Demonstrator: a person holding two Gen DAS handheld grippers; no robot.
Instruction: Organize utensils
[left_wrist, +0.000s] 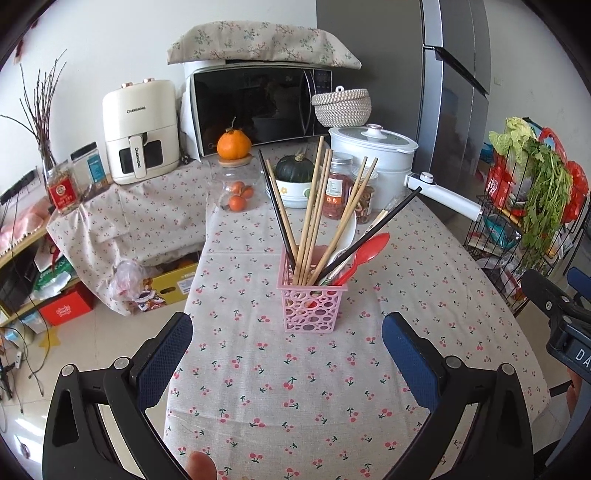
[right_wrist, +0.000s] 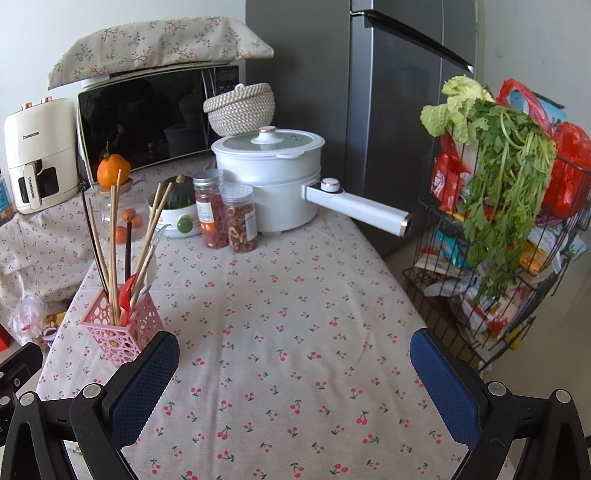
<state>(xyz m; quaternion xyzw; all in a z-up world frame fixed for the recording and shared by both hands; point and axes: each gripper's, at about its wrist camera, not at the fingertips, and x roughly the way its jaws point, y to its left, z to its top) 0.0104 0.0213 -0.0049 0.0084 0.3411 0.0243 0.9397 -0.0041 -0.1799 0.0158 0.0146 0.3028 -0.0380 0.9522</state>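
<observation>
Left wrist view: low over the near end of the cherry-print table (left_wrist: 295, 387), facing along it toward the microwave (left_wrist: 255, 107), with the pink utensil basket (left_wrist: 312, 306) near and almost centred. Right wrist view: same end, set further right, angled toward the white pot (right_wrist: 269, 177) and fridge (right_wrist: 399, 110), basket (right_wrist: 122, 325) near the left edge. Shared: tablecloth, basket, jars, pot, microwave, vegetable rack (right_wrist: 498, 229). Right gripper's body visible at the left view's right edge.
</observation>
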